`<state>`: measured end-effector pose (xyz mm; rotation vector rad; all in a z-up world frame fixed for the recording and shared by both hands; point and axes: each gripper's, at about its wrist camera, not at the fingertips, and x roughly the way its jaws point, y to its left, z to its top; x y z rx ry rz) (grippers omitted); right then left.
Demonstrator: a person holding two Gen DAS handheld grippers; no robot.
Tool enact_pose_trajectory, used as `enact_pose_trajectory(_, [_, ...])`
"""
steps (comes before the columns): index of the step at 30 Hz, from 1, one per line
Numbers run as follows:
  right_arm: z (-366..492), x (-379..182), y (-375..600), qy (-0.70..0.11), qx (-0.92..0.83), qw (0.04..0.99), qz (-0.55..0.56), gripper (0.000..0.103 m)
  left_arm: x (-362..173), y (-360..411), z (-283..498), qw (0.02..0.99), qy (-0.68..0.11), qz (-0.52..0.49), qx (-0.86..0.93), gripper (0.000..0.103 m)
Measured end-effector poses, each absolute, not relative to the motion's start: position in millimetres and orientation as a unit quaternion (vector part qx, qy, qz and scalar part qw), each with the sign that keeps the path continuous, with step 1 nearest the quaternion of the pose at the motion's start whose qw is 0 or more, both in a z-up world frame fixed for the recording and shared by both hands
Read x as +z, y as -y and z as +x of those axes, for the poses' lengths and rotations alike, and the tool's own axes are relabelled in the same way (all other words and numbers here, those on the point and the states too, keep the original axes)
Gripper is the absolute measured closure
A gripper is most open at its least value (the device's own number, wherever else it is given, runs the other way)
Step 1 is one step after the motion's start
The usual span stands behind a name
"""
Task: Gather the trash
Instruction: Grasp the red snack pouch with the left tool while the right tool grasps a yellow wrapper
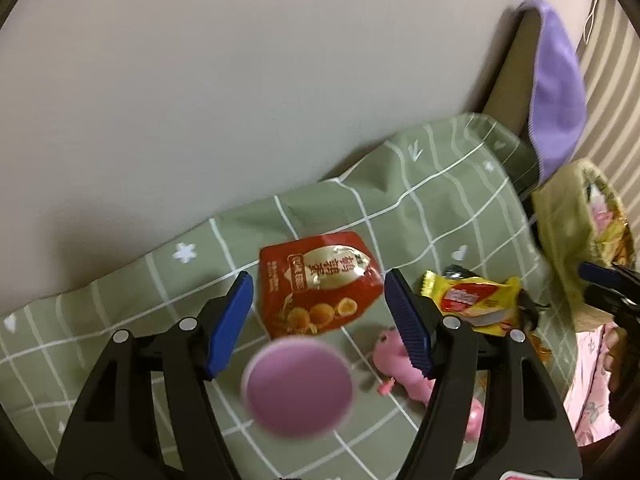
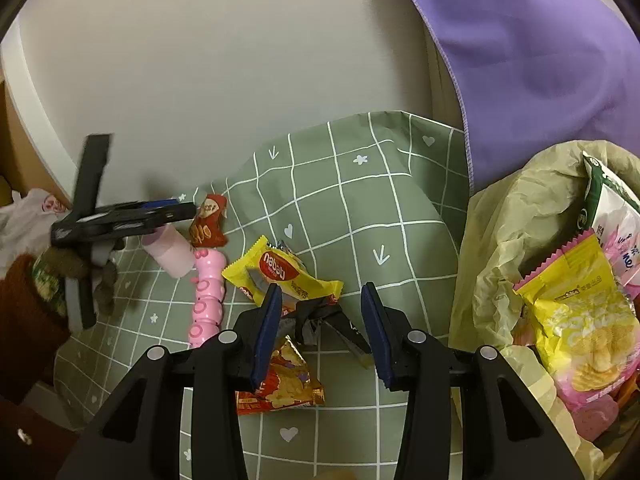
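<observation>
My left gripper (image 1: pixel 318 294) is open above a pink cylinder cup (image 1: pixel 298 386), which sits below and between its fingers; the cup also shows in the right wrist view (image 2: pixel 172 250). A red snack pouch (image 1: pixel 318 282) lies just ahead of the left gripper. A yellow wafer wrapper (image 1: pixel 478 304) lies to its right. My right gripper (image 2: pixel 318 292) is open over a dark crumpled wrapper (image 2: pixel 320 320), with the yellow wafer wrapper (image 2: pixel 280 270) ahead and an orange snack bag (image 2: pixel 284 384) below. The yellow-green trash bag (image 2: pixel 516 240) holds several wrappers at right.
A pink caterpillar toy (image 2: pixel 208 300) lies on the green checked cloth (image 2: pixel 360 208). A purple towel (image 2: pixel 532 52) hangs at the back right. A white wall stands behind. The left gripper (image 2: pixel 160 212) shows at the left of the right wrist view.
</observation>
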<state>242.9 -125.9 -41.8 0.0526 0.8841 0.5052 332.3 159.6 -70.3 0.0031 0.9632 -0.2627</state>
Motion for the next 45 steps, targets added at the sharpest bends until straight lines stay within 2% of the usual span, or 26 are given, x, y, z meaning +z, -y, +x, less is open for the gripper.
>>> enact_pose_trajectory(7, [239.0, -45.1, 120.8, -0.426, 0.244, 0.871, 0.010, 0.064, -88.0, -148.7, 352.3, 0.864, -0.491, 0.019, -0.108, 0.039])
enact_pose_trajectory(12, [238.8, -46.6, 122.7, -0.428, 0.237, 0.872, 0.014, 0.064, -92.0, -159.3, 355.1, 0.853, -0.509, -0.025, -0.110, 0.050])
enact_pose_trajectory(14, [238.6, -45.4, 122.4, -0.428, 0.237, 0.872, 0.014, 0.064, -91.7, -159.9, 352.1, 0.855, -0.506, -0.024, -0.114, 0.059])
enact_pose_trajectory(15, [237.7, -44.5, 122.1, -0.427, 0.236, 0.873, 0.013, 0.064, -90.9, -161.0, 349.7, 0.855, -0.505, -0.023, -0.115, 0.067])
enact_pose_trajectory(17, [236.3, -42.7, 121.6, -0.425, 0.236, 0.874, 0.014, 0.064, -86.3, -162.7, 343.8, 0.859, -0.497, -0.029, -0.121, 0.069])
enact_pose_trajectory(25, [224.9, -36.0, 124.2, -0.421, 0.224, 0.879, 0.001, 0.064, -27.6, -152.9, 300.5, 0.894, -0.429, -0.033, -0.124, 0.070])
enact_pose_trajectory(33, [214.6, -44.2, 111.4, -0.440, 0.238, 0.864, -0.053, 0.063, 16.5, -150.6, 255.1, 0.908, -0.394, -0.051, -0.136, 0.070])
enact_pose_trajectory(45, [253.7, -70.3, 101.5, -0.453, 0.239, 0.859, -0.016, 0.063, -13.9, -129.7, 215.6, 0.887, -0.438, -0.049, -0.137, 0.070])
